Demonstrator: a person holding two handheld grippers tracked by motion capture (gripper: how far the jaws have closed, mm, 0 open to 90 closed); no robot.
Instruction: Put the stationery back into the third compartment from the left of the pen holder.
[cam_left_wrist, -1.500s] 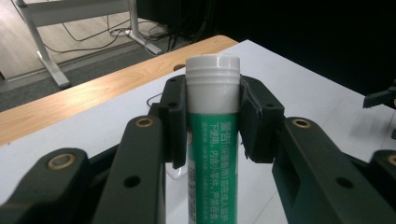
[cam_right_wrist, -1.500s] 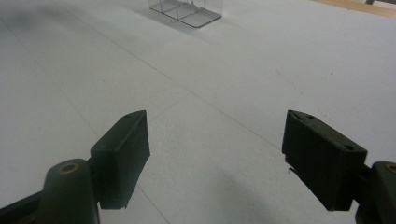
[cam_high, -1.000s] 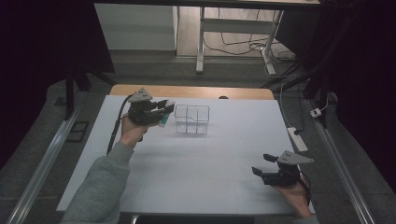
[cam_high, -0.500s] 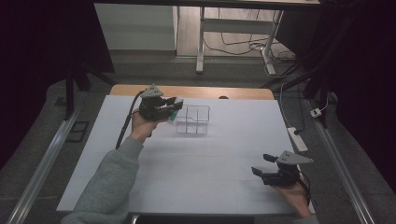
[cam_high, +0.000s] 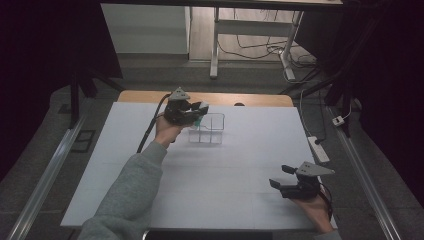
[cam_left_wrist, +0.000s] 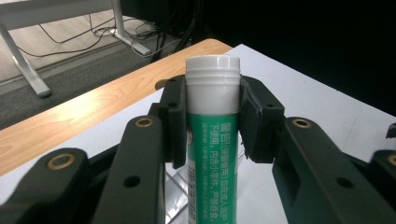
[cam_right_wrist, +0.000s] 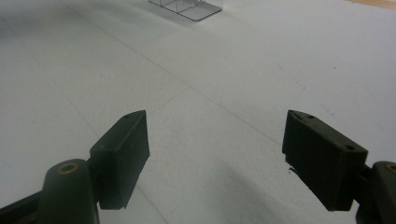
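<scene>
Now left hand-held gripper (cam_left_wrist: 212, 126) clamps green tube (cam_left_wrist: 212, 154).

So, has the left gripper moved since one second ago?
Yes. The left gripper, shut on the green tube, has moved away from the person and rightward, until it is at the clear box.

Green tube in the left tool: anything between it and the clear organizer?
Nothing visible. The left tool holds the green tube at the clear organizer's near-left corner, with no object between them. The right tool is open, far off near the table's front right.
</scene>
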